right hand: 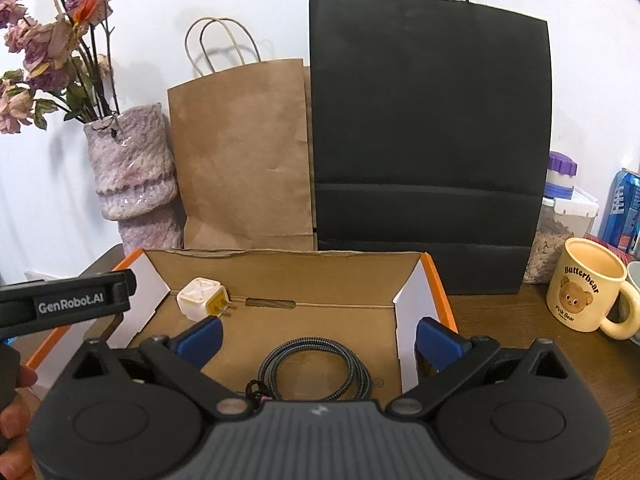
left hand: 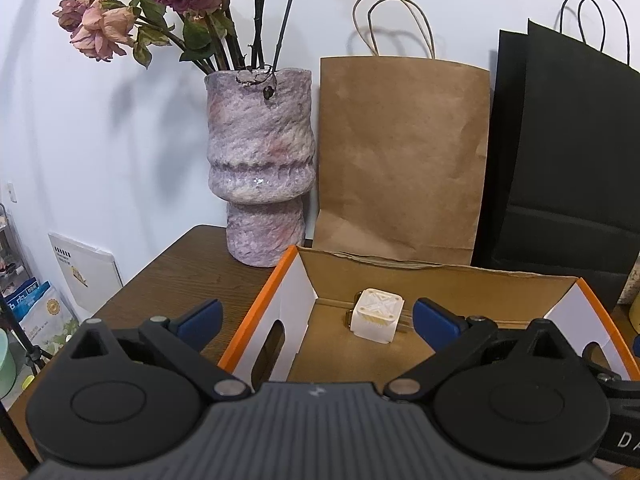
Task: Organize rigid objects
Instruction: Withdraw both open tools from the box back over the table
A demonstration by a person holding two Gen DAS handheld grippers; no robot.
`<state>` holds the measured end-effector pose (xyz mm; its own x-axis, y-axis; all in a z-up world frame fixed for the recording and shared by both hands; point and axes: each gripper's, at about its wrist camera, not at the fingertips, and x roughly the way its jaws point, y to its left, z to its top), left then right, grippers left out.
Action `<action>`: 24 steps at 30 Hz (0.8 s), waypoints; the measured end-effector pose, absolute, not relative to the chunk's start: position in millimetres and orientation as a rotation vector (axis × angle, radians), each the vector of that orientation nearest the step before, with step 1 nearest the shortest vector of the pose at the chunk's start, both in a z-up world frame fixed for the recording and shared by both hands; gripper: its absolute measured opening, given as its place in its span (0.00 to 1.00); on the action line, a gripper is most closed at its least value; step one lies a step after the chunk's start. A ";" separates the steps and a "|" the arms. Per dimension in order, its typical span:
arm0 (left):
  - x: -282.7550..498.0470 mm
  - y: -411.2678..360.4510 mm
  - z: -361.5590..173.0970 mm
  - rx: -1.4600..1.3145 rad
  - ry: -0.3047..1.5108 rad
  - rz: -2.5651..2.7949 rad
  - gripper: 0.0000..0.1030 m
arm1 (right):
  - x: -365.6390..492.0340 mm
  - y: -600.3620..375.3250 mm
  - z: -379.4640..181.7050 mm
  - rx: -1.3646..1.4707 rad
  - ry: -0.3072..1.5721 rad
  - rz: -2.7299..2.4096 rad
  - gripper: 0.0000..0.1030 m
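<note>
An open cardboard box with orange edges stands on the wooden table; it also shows in the right wrist view. A white charger plug lies inside at its back left; it also shows in the right wrist view. A coiled braided cable lies in the box near its front. My left gripper is open and empty, over the box's left wall. My right gripper is open and empty, over the cable.
A purple vase of dried roses, a brown paper bag and a black paper bag stand behind the box against the wall. A cream bear mug, a jar and a blue can stand at the right.
</note>
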<state>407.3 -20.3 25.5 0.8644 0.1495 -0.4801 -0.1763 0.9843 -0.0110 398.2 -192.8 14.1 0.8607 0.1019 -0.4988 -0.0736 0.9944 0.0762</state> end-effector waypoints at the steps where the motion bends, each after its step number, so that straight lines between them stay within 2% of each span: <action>1: 406.0 -19.9 26.7 -0.056 0.499 0.171 1.00 | 396.5 -192.8 15.2 0.055 0.523 0.093 1.00; 24: 341.5 -19.5 51.3 -0.055 0.462 0.125 1.00 | 323.1 -199.1 45.6 0.027 0.436 0.105 1.00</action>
